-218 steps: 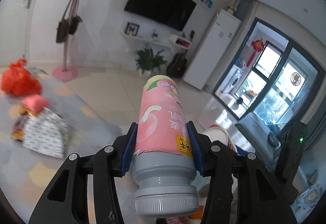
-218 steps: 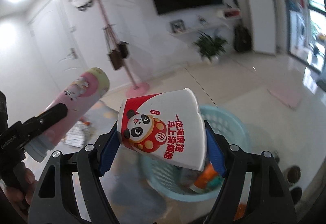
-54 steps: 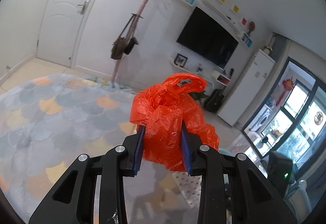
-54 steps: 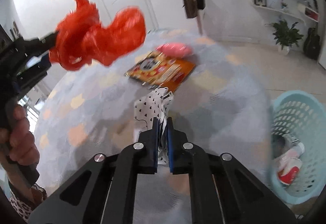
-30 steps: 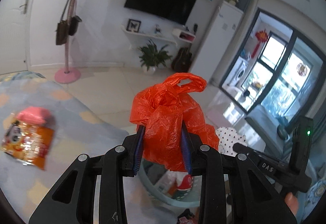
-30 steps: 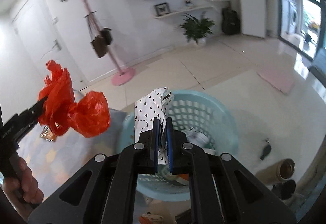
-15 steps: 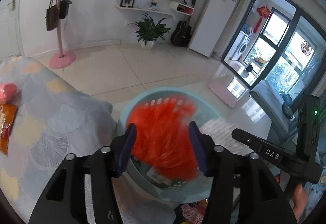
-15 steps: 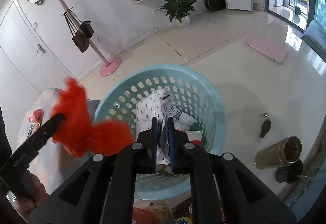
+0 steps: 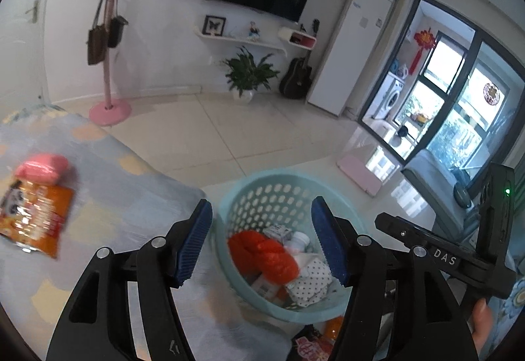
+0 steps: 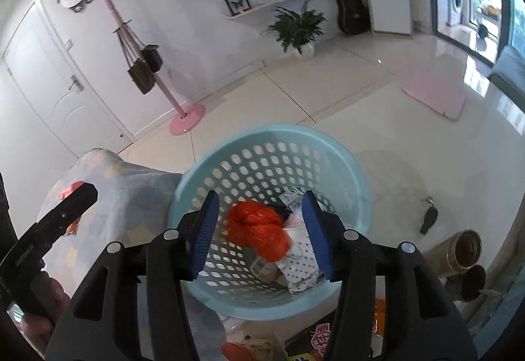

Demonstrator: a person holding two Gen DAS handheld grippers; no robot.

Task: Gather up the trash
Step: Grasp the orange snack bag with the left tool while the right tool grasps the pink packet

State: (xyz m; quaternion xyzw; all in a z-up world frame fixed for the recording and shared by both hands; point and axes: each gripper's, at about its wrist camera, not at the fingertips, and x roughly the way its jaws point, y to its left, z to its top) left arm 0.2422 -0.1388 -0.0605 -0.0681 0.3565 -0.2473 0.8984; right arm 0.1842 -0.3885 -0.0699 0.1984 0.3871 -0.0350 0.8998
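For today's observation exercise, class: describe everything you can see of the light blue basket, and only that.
The basket is round, pale turquoise, apparently plastic, its wall pierced by rows of oval holes below a smooth solid rim. It stands upright on the pale tiled floor, hard against the edge of a pastel patterned cover. Inside lie a crumpled red plastic bag, a white dotted paper bag and other packaging beneath. The left gripper and right gripper, both open, hover above it without touching.

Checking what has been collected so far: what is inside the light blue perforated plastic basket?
Inside the light blue perforated plastic basket lie a crumpled red plastic bag, a white dotted paper wrapper and some small packaging; anything beneath them is covered.
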